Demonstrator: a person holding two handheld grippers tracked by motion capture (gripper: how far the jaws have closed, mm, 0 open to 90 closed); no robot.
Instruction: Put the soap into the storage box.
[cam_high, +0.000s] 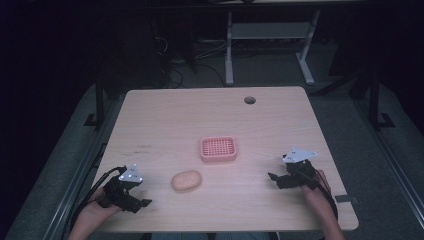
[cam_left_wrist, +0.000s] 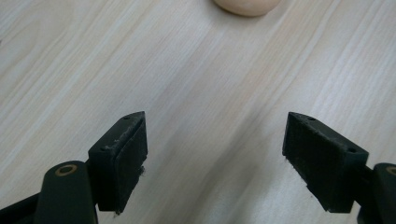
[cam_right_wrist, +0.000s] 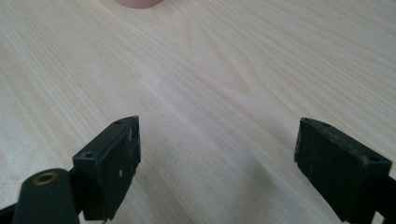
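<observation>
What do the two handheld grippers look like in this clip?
Both the left gripper and the right gripper are black, each topped by a grey three-cornered plate with small marks. Black cables trail back over the hands. The jaws end in flat rectangular black pads, slightly scuffed.

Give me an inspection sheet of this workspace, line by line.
Surface: light wood table, with a round hole near the far edge and faint marks on the left.
Job's things: peach soap near the front; pink tray just beyond it and apart from it, holding nothing.
Clutter: nothing seen.
Grippers: left gripper open, over bare wood, soap ahead of it; right gripper open, over bare wood, holding nothing.
Cables: black cable loops from the left gripper; another runs along the right forearm.
Surroundings: dark room; grey floor, white desk frame and loose floor cables beyond the table.
</observation>
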